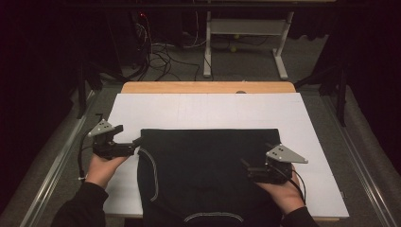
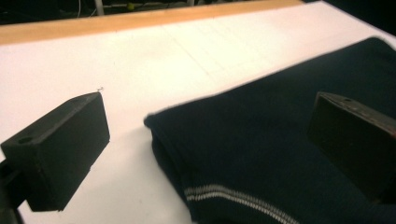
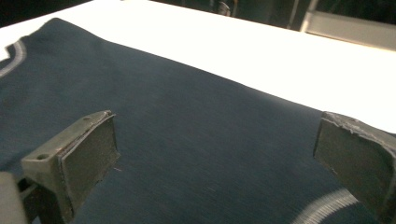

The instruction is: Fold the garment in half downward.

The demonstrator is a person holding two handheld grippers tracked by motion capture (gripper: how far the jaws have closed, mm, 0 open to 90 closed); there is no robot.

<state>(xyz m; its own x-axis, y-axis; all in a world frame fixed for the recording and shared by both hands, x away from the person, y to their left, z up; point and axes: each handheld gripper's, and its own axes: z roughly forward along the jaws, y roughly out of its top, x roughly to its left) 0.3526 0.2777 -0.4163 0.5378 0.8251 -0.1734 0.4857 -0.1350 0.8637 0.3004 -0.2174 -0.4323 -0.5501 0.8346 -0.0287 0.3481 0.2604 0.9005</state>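
High view: a dark garment (image 1: pixel 208 175) with pale trim lies flat on the white worktop (image 1: pixel 208 111), its far edge straight and parallel to the worktop's wooden far rim (image 1: pixel 208 87). Its near part hangs over the near edge. A broad bare strip of worktop lies beyond the garment, with narrower bare margins at left and right.

The left hand-held gripper (image 1: pixel 137 142) sits at the garment's far left corner, tips touching or just beside the edge; I cannot tell which. In the left gripper view its jaws are spread wide, the corner (image 2: pixel 152 122) between them, one jaw over white worktop, the other over cloth.

The right hand-held gripper (image 1: pixel 245 165) is over the garment's right part, inside its right edge. In the right gripper view its jaws are spread, both over cloth, nothing pinched.
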